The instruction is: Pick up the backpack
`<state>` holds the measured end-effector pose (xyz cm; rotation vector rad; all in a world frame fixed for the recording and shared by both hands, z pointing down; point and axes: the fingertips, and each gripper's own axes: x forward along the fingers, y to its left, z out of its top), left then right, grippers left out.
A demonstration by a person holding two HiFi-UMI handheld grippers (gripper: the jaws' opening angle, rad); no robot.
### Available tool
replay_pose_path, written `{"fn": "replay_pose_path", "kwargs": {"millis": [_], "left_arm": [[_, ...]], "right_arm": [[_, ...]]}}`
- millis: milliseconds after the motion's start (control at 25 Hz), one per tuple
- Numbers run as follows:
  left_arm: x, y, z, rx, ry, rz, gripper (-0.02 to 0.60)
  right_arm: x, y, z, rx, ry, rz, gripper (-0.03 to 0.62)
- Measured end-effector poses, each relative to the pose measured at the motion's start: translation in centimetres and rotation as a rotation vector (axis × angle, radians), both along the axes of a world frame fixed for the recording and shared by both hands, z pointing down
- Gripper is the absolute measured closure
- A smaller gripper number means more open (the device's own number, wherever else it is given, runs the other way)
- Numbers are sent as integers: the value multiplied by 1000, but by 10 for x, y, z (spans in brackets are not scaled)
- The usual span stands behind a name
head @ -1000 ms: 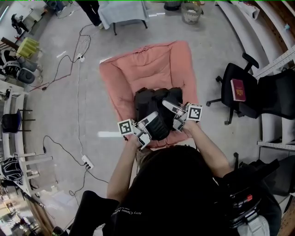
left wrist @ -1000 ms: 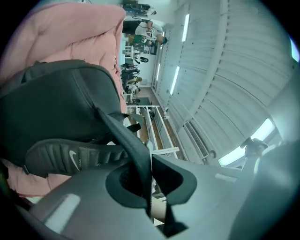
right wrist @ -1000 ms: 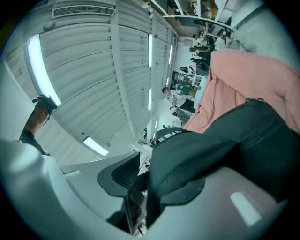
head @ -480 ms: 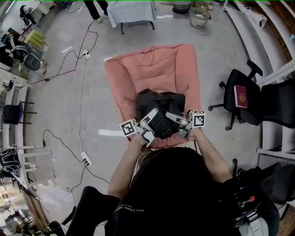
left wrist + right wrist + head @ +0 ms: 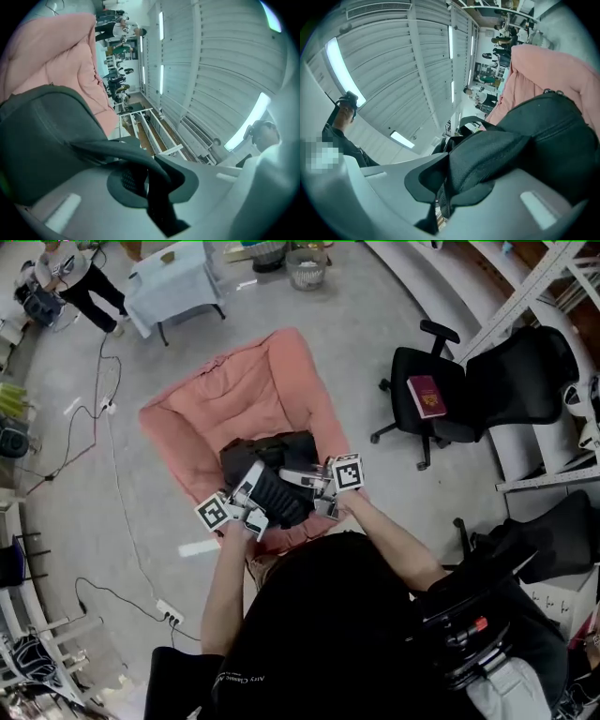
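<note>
A black backpack [image 5: 267, 460] lies on a pink cushion chair [image 5: 225, 399]. Both grippers are at its near edge. My left gripper [image 5: 248, 507] has a thin black strap [image 5: 117, 152] running between its jaws, which are opening slightly while still pinching it; the bag's body [image 5: 42, 140] fills that view's left. My right gripper [image 5: 314, 486] is shut on a padded shoulder strap [image 5: 487, 154], with the bag [image 5: 553, 136] and pink cushion [image 5: 548, 70] beyond. In their own views the left gripper [image 5: 150, 187] and right gripper [image 5: 440, 199] point about level.
A black office chair [image 5: 450, 418] carrying a red book [image 5: 427, 395] stands to the right, with a second black chair [image 5: 525, 381] behind it. A light blue table [image 5: 173, 282], a wire bin [image 5: 307, 268] and a person [image 5: 75, 282] are farther off. Cables [image 5: 103, 409] cross the floor at left.
The head view has swung, so the chair and backpack sit further left. The right gripper has closed in on the bag's near edge beside the left one, and the left gripper has rolled.
</note>
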<state>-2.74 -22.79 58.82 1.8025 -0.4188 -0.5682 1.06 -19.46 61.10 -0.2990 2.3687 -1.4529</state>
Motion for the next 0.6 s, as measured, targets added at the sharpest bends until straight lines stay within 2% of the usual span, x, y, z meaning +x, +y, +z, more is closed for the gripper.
{"fn": "replay_pose_path", "kwargs": {"millis": [120,240,280,360,440,520,600], "left_arm": [[-1,10,-7,51,1,-15,534],[9,26,-11,100,-46,29,545],[16,32,-8,105,-80,49,548],[22,43,1,121,-199,78,551],[25,52,5,148,-281,104,552],[36,61,5,186,-316,117,552],[41,62,6,237,-374,88,551]], "right_arm": [[12,-11,-7,-9,-13,92,553],[24,-41,-23,-28,-25,245,526],[28,-48,-23,-49,-35,294,501],[27,-54,-20,-93,-42,360,474],[28,-57,-16,-101,-1,388,464],[41,-55,-11,-88,53,401,475],[50,-49,-4,-87,72,410,536]]}}
